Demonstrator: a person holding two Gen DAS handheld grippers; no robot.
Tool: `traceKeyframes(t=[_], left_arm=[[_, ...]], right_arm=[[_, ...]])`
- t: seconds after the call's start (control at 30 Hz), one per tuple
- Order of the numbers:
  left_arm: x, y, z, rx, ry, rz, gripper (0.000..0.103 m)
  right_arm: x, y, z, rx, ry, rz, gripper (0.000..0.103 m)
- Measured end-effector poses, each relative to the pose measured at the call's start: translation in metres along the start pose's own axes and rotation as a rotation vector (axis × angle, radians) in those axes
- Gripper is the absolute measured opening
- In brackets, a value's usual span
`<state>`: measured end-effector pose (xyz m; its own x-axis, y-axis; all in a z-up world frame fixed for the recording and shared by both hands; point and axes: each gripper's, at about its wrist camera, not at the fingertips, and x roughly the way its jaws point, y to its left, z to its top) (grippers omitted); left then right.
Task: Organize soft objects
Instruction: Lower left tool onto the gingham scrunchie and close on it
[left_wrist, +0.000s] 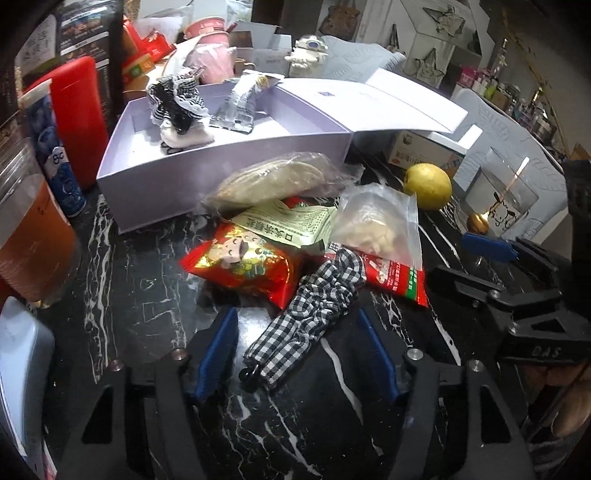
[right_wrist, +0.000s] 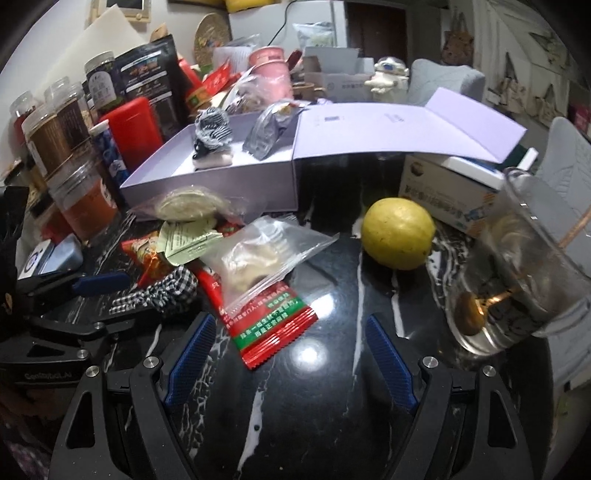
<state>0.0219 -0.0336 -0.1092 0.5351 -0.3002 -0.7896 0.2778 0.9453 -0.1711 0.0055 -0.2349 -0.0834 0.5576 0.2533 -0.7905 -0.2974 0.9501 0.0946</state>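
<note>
Black marble tabletop (right_wrist: 332, 295), cluttered w/ jars, boxes. Both grippers' fingers released; checked scrunchie (left_wrist: 306, 314) btwn left fingers (left_wrist: 218, 354), untouched.

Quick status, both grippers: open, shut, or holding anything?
Left gripper: open, straddling the checkered scrunchie, pads not on it.
Right gripper: open, empty, over the black marble table.

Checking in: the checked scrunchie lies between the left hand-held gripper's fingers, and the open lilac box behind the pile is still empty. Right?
Not quite. The lilac box already holds a striped scrunchie and a silver packet, as the left wrist view shows. The checked scrunchie does lie between the left hand-held gripper's fingers.
</note>
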Motion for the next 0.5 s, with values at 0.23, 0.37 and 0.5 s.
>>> traceKeyframes(t=[0.23, 0.37, 0.5], left_arm=[[0.005, 0.002, -0.002, -0.002, 0.029, 0.000, 0.045], [0.003, 0.001, -0.006, -0.010, 0.023, 0.005, 0.034], [-0.001, 0.003, -0.009, -0.027, 0.016, 0.024, 0.027]], right_arm=[[0.023, 0.002, 0.006, -0.035, 0.066, 0.019, 0.084], [0.032, 0.011, 0.009, -0.070, 0.090, 0.028, 0.084], [0.039, 0.018, 0.009, -0.088, 0.110, 0.006, 0.076]])
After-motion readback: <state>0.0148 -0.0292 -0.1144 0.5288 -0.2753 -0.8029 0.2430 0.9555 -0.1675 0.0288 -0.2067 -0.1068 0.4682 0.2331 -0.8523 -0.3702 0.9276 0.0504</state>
